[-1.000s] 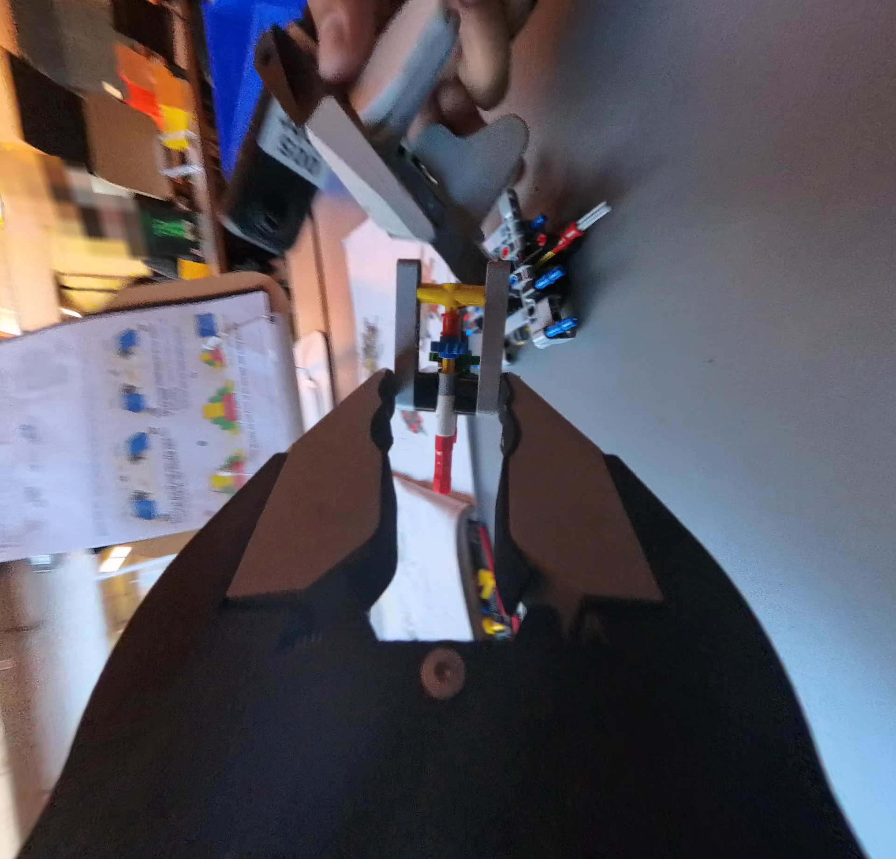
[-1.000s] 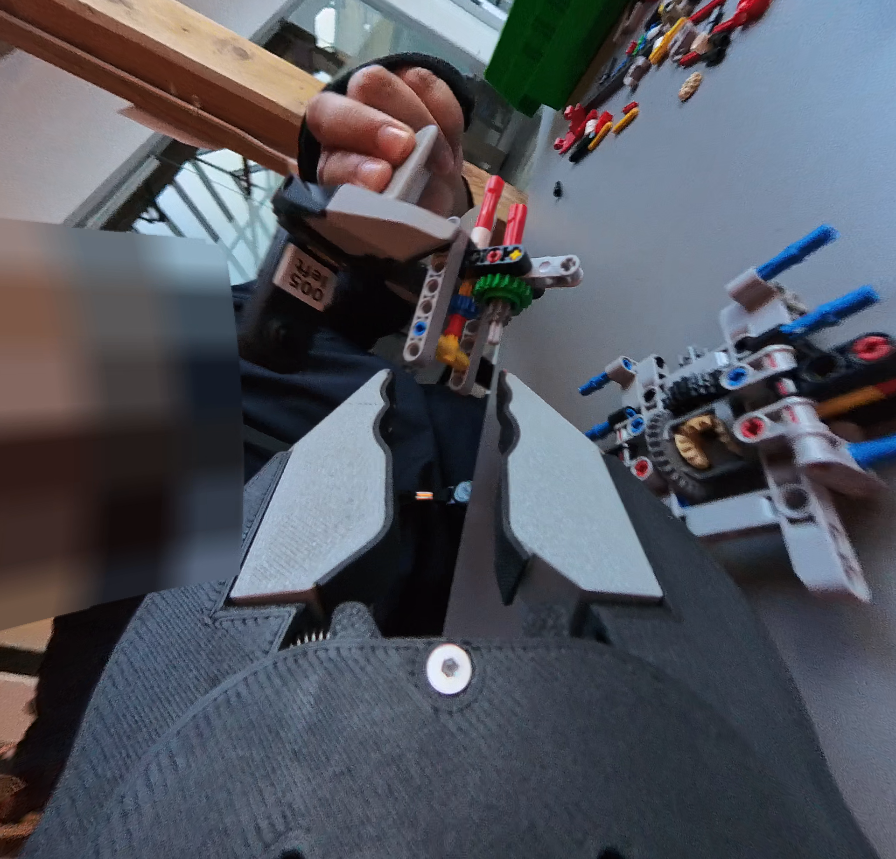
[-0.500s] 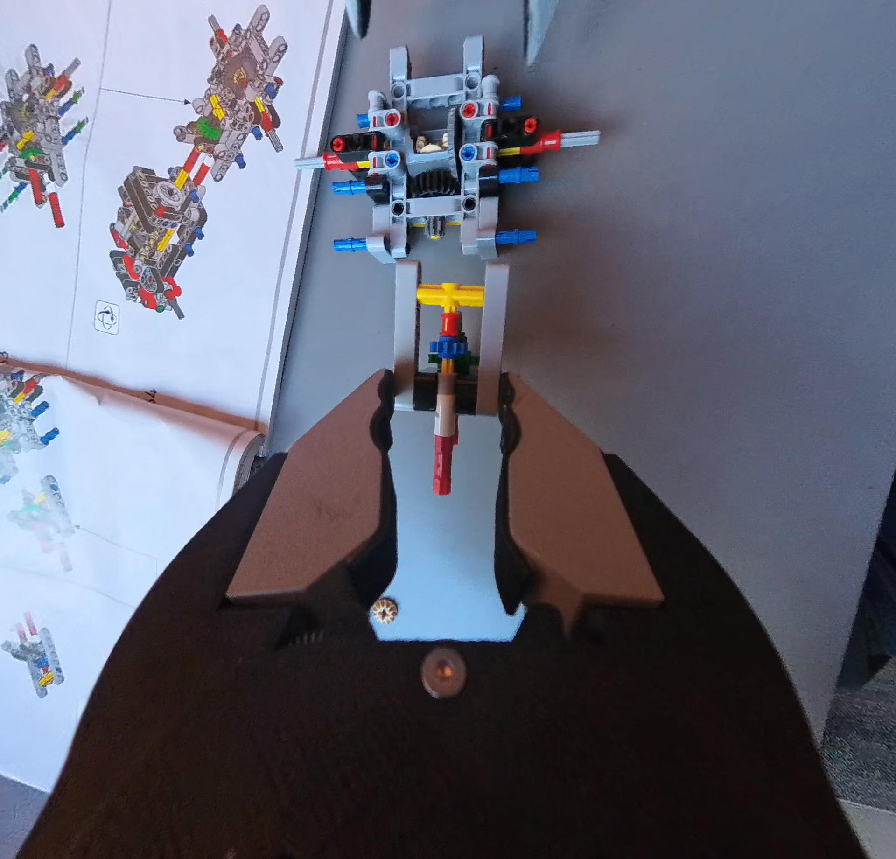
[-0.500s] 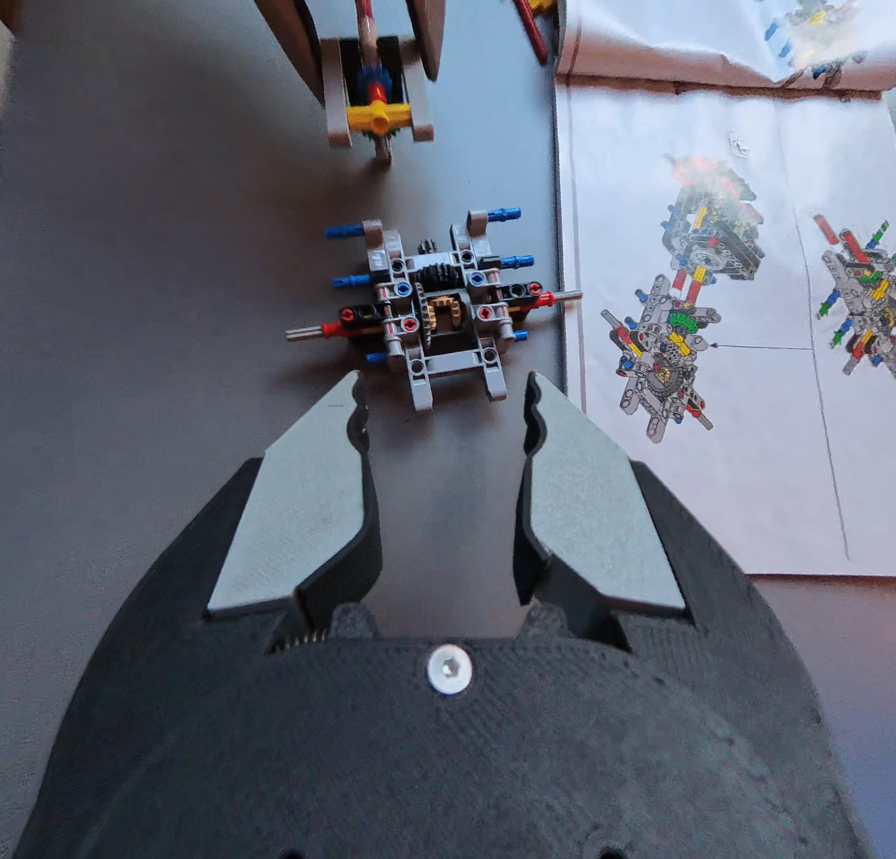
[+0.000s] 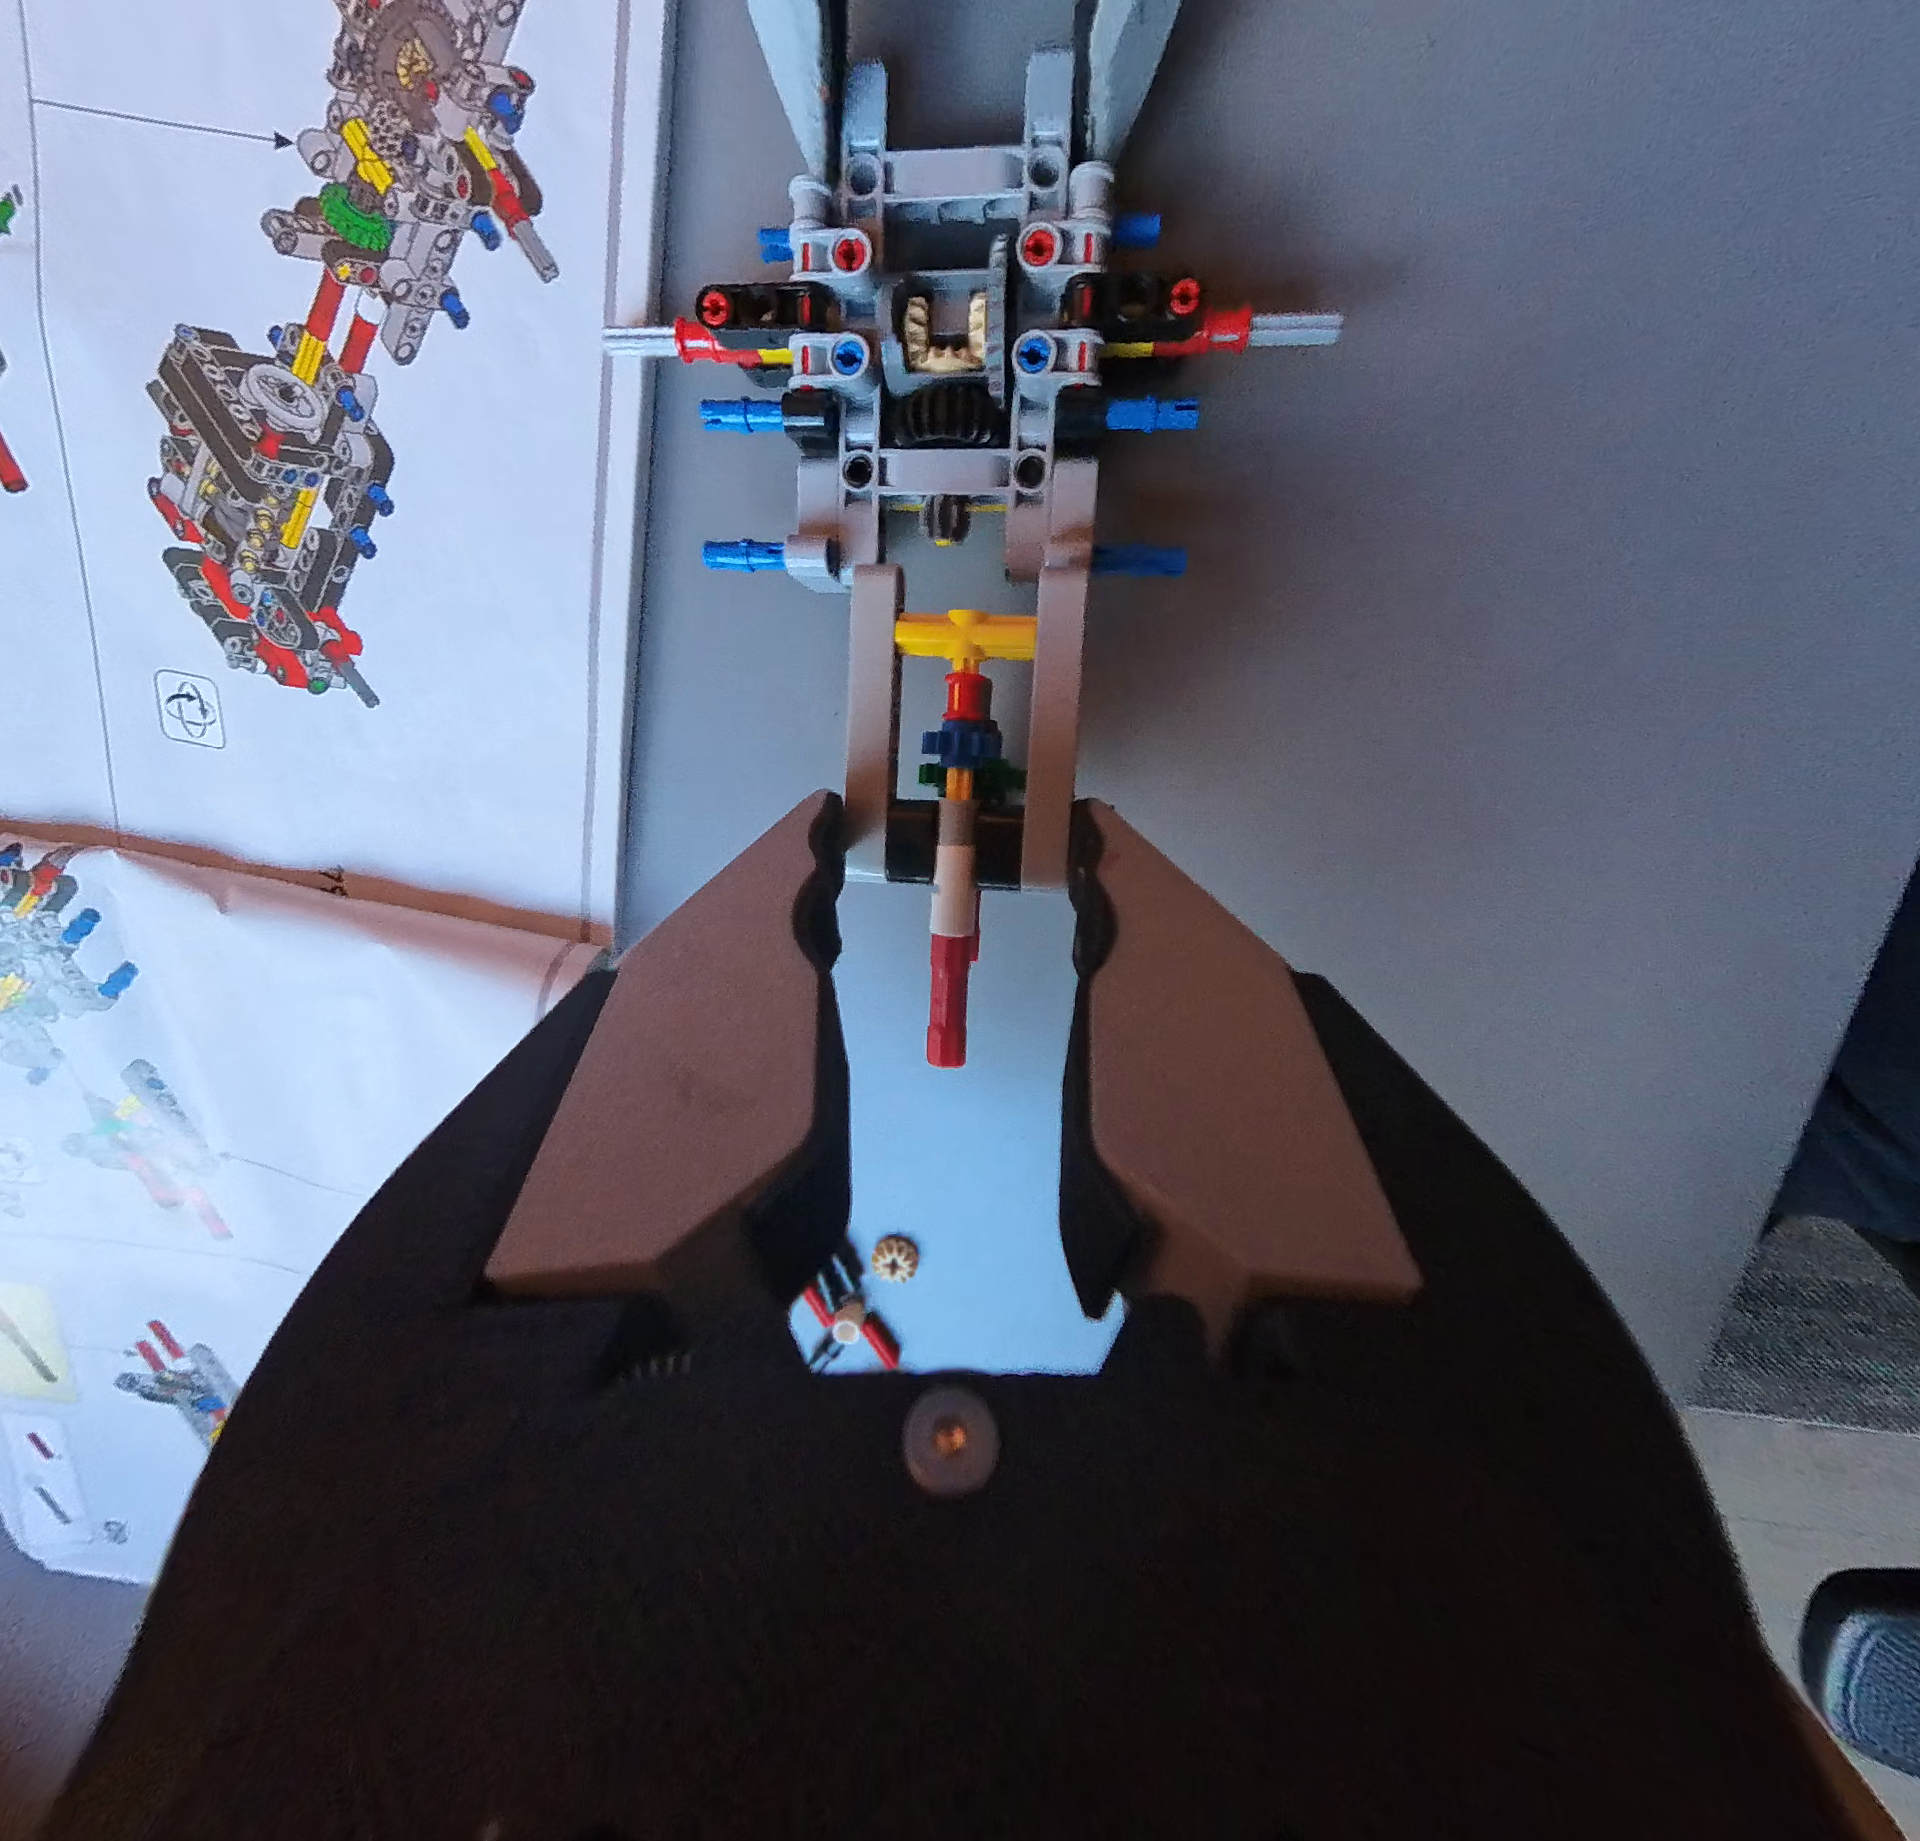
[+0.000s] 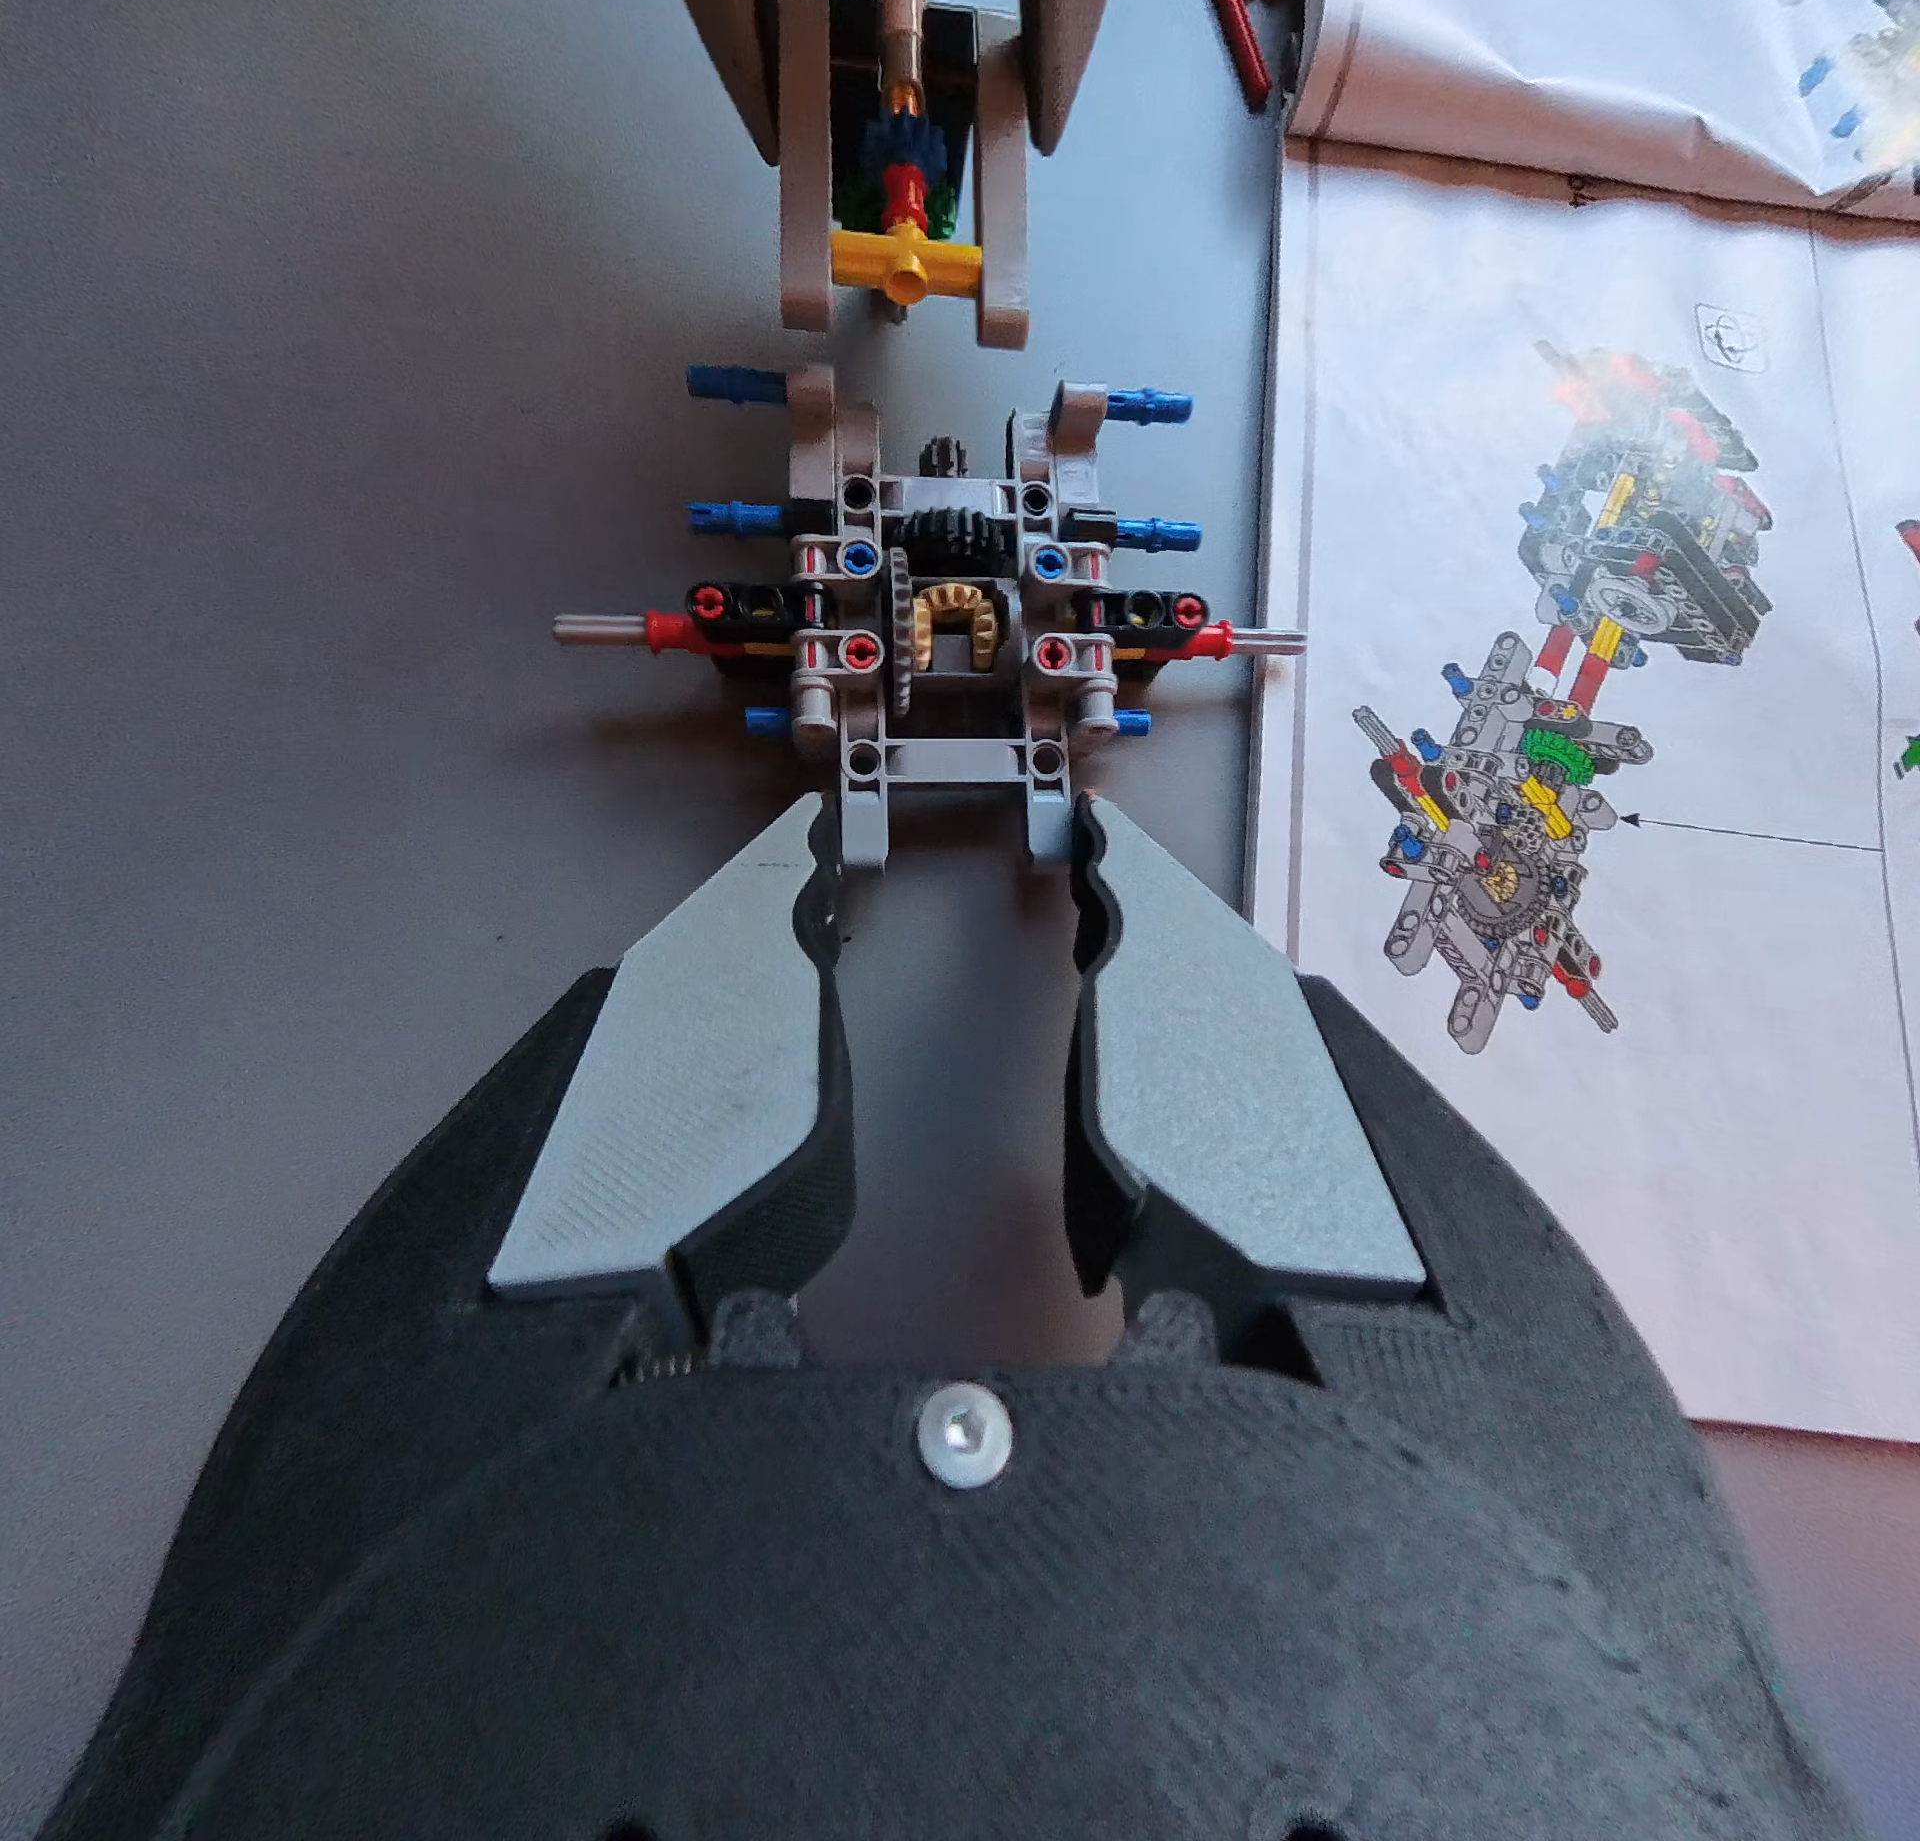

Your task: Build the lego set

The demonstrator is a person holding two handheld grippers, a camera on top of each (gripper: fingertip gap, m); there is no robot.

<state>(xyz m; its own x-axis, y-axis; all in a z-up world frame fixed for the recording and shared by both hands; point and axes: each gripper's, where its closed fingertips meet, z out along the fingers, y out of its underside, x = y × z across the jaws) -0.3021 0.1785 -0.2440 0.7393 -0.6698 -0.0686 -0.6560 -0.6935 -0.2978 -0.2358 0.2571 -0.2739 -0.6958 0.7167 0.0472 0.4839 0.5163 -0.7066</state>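
On the grey desk, we see the left gripper clamping a small fork frame whose prongs near the gearbox, itself pinched by the right gripper; mating looks next, demanding square alignment.

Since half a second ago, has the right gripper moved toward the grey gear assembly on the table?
Yes. The right gripper has closed in on the grey gear assembly, which lies beside the instruction sheet; its fingertips now flank the assembly's two near legs.

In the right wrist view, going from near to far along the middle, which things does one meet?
Right gripper → grey gear assembly → small two-beam assembly → left gripper.
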